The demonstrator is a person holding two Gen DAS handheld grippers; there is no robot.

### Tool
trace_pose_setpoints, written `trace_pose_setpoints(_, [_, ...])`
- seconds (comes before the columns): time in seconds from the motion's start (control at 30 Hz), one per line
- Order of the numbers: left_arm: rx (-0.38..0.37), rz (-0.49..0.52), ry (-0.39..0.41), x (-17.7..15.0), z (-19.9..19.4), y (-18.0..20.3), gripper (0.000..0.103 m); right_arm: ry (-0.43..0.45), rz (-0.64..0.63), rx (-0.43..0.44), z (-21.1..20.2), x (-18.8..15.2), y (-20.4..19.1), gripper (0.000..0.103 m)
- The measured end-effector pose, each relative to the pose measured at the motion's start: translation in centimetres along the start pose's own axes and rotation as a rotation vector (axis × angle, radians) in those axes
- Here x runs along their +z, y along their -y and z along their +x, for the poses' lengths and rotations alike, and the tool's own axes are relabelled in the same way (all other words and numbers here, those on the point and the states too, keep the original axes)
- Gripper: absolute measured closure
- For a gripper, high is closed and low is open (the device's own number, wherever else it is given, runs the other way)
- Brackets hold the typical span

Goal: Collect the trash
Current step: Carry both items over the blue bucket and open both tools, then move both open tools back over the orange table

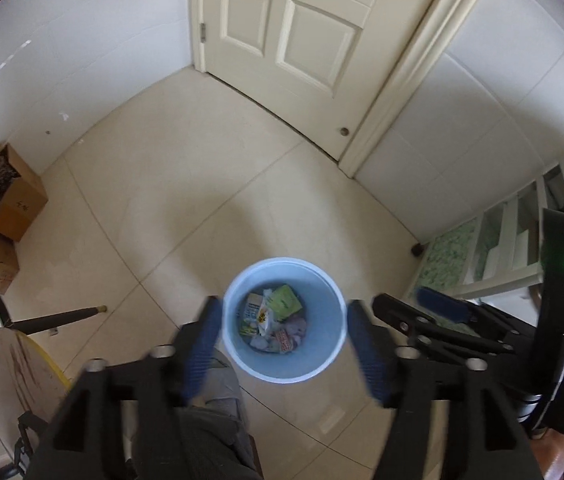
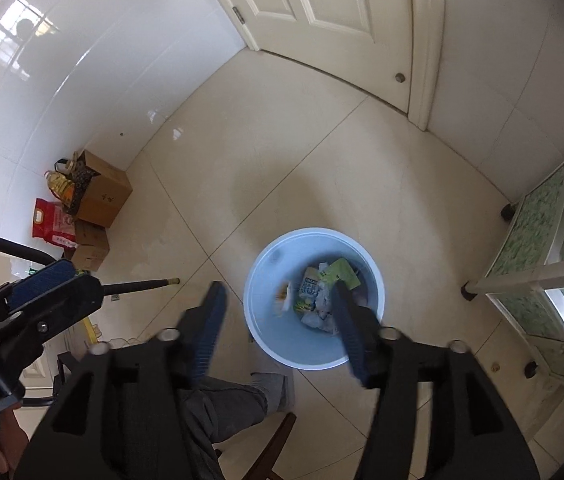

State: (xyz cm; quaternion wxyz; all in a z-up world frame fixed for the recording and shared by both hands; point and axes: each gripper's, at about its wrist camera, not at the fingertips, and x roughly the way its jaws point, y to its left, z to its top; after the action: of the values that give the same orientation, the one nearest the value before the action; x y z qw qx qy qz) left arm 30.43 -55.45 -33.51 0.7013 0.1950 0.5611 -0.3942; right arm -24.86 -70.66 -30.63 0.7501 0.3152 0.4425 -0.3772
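Blue bin (image 1: pixel 284 364) sat right under my left gripper (image 1: pixel 284 344) and right gripper (image 2: pixel 282 320); both jaws wide, holding nothing; best to keep over middle so trash (image 2: pixel 316 294) lands inside

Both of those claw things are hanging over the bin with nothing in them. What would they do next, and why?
Probably lift both away to look for more trash. The left gripper and right gripper stand open and empty above the round pale blue plastic bin, and wrappers already lie inside it.
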Motion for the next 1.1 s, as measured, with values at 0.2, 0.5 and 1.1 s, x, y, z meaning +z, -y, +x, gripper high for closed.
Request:
trace_pose_setpoints(0.2, [0.088, 0.023, 0.09, -3.0, -4.6, 1.3, 0.02, 0.066, 0.007, -0.042, -2.5, -0.5, -0.4, 0.0])
trace_pose_setpoints(0.5, [0.124, 0.006, 0.291, -9.3, -15.2, 2.4, 0.013, 0.192, -0.061, -0.032, -9.7, -0.3, -5.3, 0.0])
trace_pose_setpoints(1.1, [0.241, -0.218, 0.641, -27.4, -35.4, -4.3, 0.001, 0.492, -0.391, 0.147, -24.6, -5.0, -25.4, 0.0])
